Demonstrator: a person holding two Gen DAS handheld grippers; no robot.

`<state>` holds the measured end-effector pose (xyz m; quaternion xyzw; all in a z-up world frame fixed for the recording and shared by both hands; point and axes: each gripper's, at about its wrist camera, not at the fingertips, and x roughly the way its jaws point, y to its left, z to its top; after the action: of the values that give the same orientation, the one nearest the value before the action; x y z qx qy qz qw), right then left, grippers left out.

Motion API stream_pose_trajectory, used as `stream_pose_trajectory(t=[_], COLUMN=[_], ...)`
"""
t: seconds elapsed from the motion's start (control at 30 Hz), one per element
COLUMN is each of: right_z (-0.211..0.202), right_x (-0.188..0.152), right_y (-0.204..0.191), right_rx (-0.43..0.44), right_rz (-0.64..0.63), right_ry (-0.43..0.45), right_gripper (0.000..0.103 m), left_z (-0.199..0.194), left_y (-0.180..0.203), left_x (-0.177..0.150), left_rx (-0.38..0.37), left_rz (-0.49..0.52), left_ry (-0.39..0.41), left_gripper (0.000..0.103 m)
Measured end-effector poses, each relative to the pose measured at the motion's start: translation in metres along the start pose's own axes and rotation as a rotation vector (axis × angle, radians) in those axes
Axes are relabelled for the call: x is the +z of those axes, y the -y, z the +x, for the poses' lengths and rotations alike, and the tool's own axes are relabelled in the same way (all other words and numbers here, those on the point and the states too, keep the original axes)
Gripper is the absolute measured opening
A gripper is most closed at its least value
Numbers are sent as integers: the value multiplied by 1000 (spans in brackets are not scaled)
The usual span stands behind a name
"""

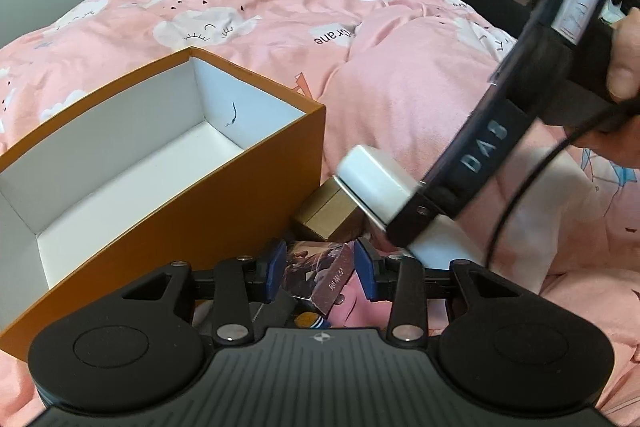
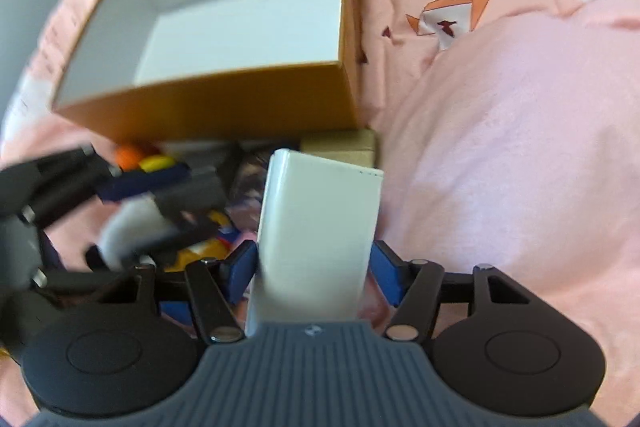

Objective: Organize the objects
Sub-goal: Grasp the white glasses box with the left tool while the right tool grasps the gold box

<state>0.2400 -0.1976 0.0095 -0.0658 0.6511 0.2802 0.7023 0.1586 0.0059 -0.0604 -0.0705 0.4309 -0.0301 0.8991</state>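
White box gripped in right claw; left claw straddles card pack, grip unclear. Lift clear over the orange box rim.

Open box: on the bed cover, left of frame centre in the left wrist view, nothing in it. Small carton: on the cover, just beside the box's right corner. Printed packet: below the carton, between left gripper jaws. White block: between right gripper jaws, lower centre of the right wrist view, below the box.
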Motion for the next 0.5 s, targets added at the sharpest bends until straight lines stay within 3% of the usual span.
stream_pose_trajectory(t=[0.2,0.4,0.5], right_z=[43,26,27], right_x=[-3,-13,-13], right_y=[6,3,-7], right_rx=[-46,-40,-61], right_rz=[48,47,9], right_ry=[-8,40,32], right_gripper=[64,64,49], left_z=[9,16,22], left_y=[7,11,14], left_x=[-2,-1,0], left_rx=[0,-5,-21], left_rz=[5,-30,-41], left_ry=[-45,-61,-77], left_gripper=[35,23,17])
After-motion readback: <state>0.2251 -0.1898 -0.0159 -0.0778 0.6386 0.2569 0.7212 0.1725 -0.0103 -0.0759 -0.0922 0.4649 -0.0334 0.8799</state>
